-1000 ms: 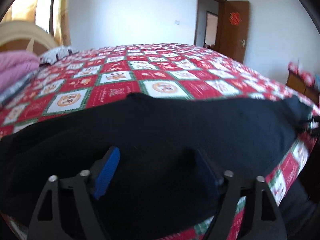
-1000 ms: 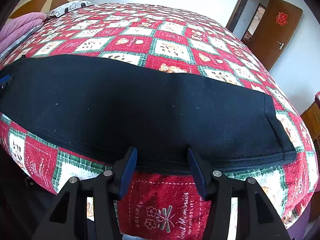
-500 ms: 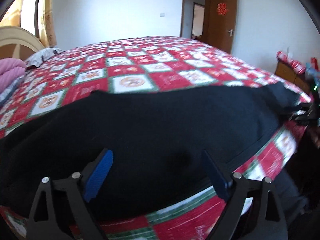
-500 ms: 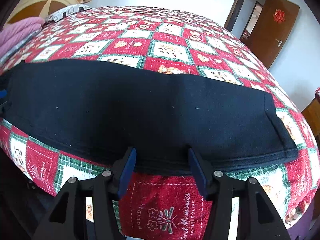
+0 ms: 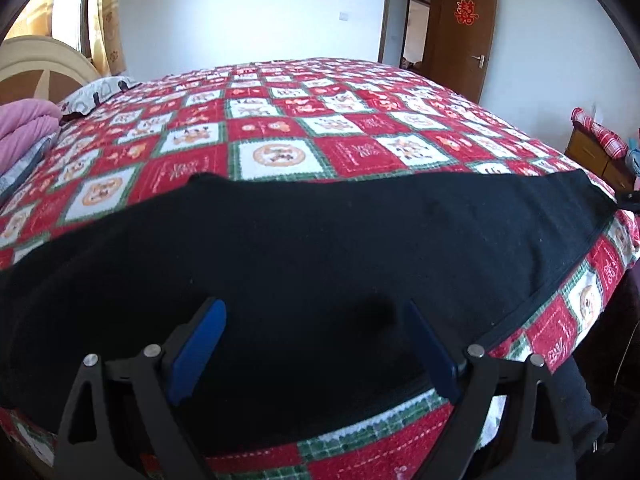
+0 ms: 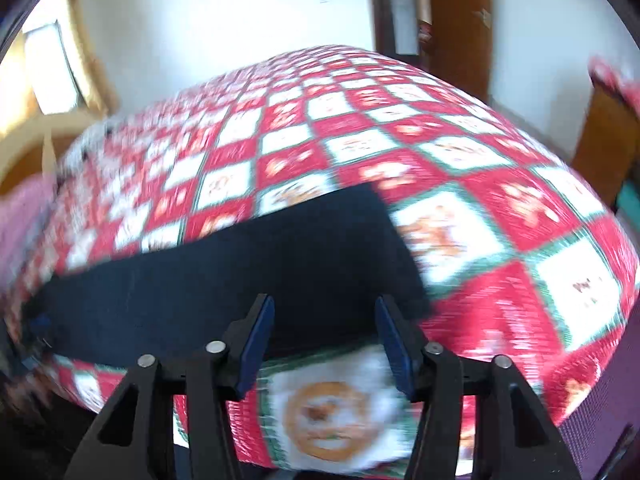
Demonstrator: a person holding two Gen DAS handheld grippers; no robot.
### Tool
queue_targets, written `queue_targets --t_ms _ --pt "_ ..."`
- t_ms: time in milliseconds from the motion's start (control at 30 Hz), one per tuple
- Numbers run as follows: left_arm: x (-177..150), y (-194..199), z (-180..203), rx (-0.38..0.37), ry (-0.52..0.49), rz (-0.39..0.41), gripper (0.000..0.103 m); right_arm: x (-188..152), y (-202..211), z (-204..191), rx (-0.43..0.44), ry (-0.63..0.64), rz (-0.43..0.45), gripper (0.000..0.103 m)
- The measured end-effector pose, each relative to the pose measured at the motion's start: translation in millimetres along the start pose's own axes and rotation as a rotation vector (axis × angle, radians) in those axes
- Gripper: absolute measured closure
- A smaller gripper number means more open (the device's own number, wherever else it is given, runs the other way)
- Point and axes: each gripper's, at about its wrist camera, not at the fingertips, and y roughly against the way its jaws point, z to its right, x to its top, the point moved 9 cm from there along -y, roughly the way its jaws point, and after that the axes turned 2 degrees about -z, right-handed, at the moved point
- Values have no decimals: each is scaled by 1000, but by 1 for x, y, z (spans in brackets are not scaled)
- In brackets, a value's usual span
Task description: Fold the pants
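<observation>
Left wrist view: black pants (image 5: 320, 248) lie flat as a long band across the near edge of a bed, on a red, white and green checked quilt (image 5: 276, 120). The left claw (image 5: 316, 344) hangs over the near part of the pants with its two blue-padded fingers (image 5: 196, 352) spread wide; nothing lies between them but the cloth below. Whether the fingertips touch the fabric cannot be told. The right-hand end of the pants shows a stitched hem that runs down toward the quilt's edge. At far left, a pink blanket (image 5: 24, 124) and a patterned pillow (image 5: 96, 92) rest beside a cream headboard (image 5: 44, 60). Behind the bed stand a white wall, an open brown door (image 5: 460, 32) bearing a red emblem, and, at right, a wooden cabinet (image 5: 592, 156) carrying a red checked bundle.

Right wrist view (motion-blurred): the right claw (image 6: 324, 344) is also spread, its blue fingers (image 6: 256, 344) set apart above the near edge of the pants (image 6: 240, 280), close to their squared right end. Below the fingers, the quilt (image 6: 480, 208) curves down over the bed's side, showing a white square with an orange round motif. The claw grips nothing. The pants run from this end away to the left. Details of the room beyond are too smeared to read.
</observation>
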Motion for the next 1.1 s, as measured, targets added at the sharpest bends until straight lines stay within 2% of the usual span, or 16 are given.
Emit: queue_targets --t_ms 100,167,267,367,500,667,933,1100 --pt "3 -2 6 -13 8 6 10 5 14 23 0 -62 25 51" --pt "4 -4 14 -10 -13 1 10 6 15 29 -10 -77 28 60" --pt "6 -6 22 0 -51 2 10 5 9 36 6 -105 16 66" --pt "5 -11 25 9 -62 -4 10 3 0 43 -16 -119 4 66" --pt "3 -12 26 30 -65 13 9 -1 -3 41 23 -129 3 71" --pt "-1 -11 30 41 -70 32 6 -3 -8 36 0 -91 0 89" --pt "-1 -11 31 37 -70 26 6 10 11 32 -41 -66 77 93" --pt "-3 -13 35 46 -93 31 2 0 -15 45 -96 -70 35 93"
